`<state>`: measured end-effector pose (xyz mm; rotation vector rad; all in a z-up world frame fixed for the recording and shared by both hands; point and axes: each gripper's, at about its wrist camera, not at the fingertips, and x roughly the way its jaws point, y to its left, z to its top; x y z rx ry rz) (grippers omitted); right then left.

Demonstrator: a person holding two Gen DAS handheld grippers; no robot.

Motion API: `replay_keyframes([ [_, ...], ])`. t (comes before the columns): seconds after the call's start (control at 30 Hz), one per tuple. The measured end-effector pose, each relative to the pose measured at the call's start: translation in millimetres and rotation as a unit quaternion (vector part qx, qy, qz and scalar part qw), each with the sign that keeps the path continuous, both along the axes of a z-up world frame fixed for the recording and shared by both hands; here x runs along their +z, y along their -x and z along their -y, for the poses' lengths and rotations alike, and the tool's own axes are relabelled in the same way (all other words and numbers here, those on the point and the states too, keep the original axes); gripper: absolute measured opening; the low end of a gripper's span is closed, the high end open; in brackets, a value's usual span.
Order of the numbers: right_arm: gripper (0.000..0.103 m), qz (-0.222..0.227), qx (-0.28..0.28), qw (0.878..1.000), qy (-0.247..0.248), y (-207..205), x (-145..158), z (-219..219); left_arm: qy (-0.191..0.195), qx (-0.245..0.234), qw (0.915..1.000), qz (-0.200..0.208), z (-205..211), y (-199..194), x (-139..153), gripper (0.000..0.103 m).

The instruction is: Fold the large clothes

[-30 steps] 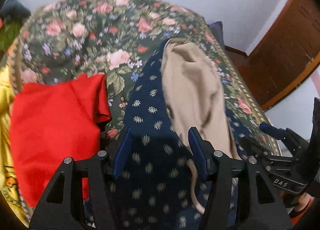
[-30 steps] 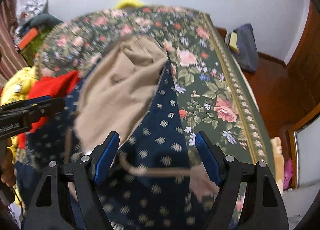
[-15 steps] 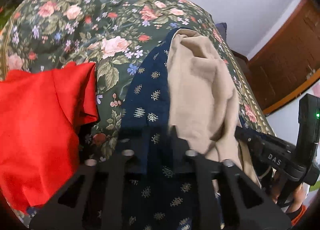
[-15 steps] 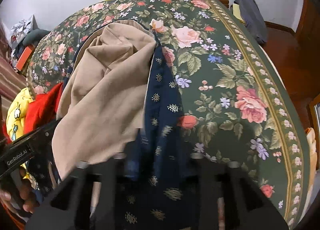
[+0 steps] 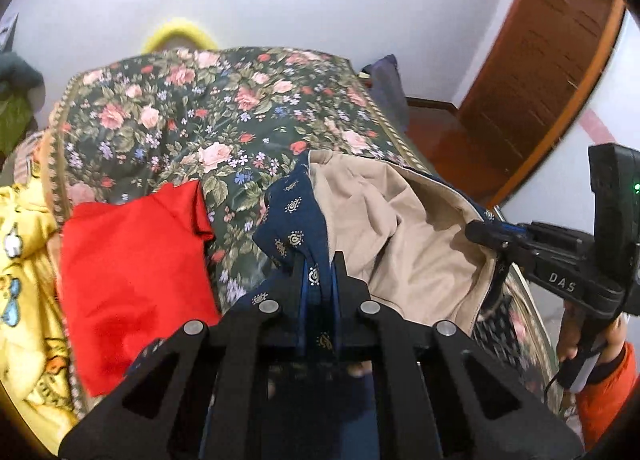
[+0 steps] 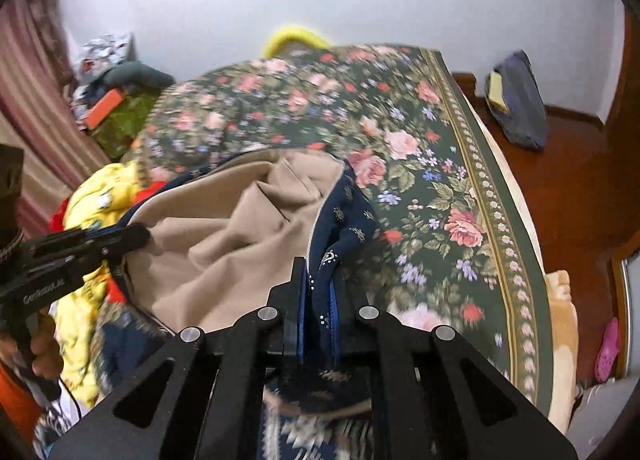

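Note:
A navy garment with a small gold print [image 5: 294, 216] and a beige lining [image 5: 400, 236] hangs between my two grippers above the floral bed. My left gripper [image 5: 318, 264] is shut on its left edge. My right gripper [image 6: 318, 272] is shut on its right edge [image 6: 348, 224]. The beige lining [image 6: 240, 236] sags open between them. Each gripper shows in the other's view: the right one [image 5: 486, 234] at the right of the left wrist view, the left one [image 6: 132, 236] at the left of the right wrist view.
The floral bedspread [image 5: 224, 116] covers the bed. A red garment [image 5: 128, 276] and a yellow one [image 5: 24, 260] lie at its left. A dark bag [image 6: 516, 100] sits on the wooden floor at the right. Clutter [image 6: 108, 100] lies beyond the bed's left side.
Both grippers went from open over the garment to shut on its navy edges. The garment has been lifted off the bed and now hangs spread between them.

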<state>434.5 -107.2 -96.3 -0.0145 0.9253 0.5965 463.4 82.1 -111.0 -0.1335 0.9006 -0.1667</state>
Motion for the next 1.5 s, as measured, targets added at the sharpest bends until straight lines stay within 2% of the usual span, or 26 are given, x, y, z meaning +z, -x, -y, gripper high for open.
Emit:
replay_keyframes([
  [0.13,0.008,0.019,0.027,0.999,0.015,40.5,4.0,0.4,-0.010,-0.016,0.9998,0.000,5.3,41.6,9.6,0.009],
  [0.27,0.008,0.022,0.044,0.998,0.030,67.7,-2.7,5.8,-0.025,-0.025,0.9993,-0.006,9.3,75.3,2.8,0.009],
  [0.47,0.008,0.000,0.039,0.999,0.032,100.4,-23.7,21.5,-0.050,-0.037,0.9977,-0.029,12.6,118.7,-24.5,0.009],
  [0.6,0.008,-0.029,0.025,0.998,0.041,112.2,-50.2,31.7,-0.061,-0.032,0.9960,-0.056,9.5,133.7,-53.9,0.010],
  [0.7,0.009,-0.045,0.016,0.997,0.053,116.7,-67.4,35.2,-0.077,-0.026,0.9935,-0.079,5.2,140.2,-82.9,0.013],
  [0.8,0.009,-0.056,0.011,0.996,0.066,118.3,-83.5,37.5,-0.084,-0.022,0.9919,-0.093,0.9,145.0,-106.4,0.022],
  [0.83,0.009,-0.052,0.008,0.996,0.071,118.6,-85.9,38.3,-0.086,-0.018,0.9922,-0.089,-1.0,146.5,-108.3,0.031],
  [0.87,0.010,-0.049,0.007,0.996,0.071,120.9,-86.3,39.5,-0.091,-0.010,0.9923,-0.084,-2.9,148.1,-108.4,0.041],
  [0.93,0.011,-0.043,0.005,0.996,0.076,120.2,-82.0,38.3,-0.095,-0.001,0.9923,-0.079,-5.6,149.5,-105.3,0.049],
  [1.07,0.021,-0.029,0.004,0.996,0.086,120.7,-67.9,35.2,-0.084,-0.004,0.9933,-0.078,-9.6,148.5,-93.5,0.049],
  [1.13,0.035,-0.016,0.003,0.997,0.078,120.2,-57.7,35.9,-0.081,-0.007,0.9945,-0.066,-9.7,147.3,-83.4,0.049],
  [1.23,0.047,0.010,-0.002,0.998,0.060,114.7,-41.1,35.8,-0.074,-0.008,0.9962,-0.044,-9.4,138.5,-64.6,0.049],
  [1.37,0.048,0.029,-0.002,0.998,0.047,98.9,-26.4,27.7,-0.073,-0.007,0.9971,-0.023,-8.6,118.6,-48.7,0.051],
  [1.5,0.048,0.031,-0.003,0.998,0.054,79.2,-28.6,15.9,-0.061,-0.004,0.9978,-0.024,-8.5,92.4,-47.6,0.051],
])
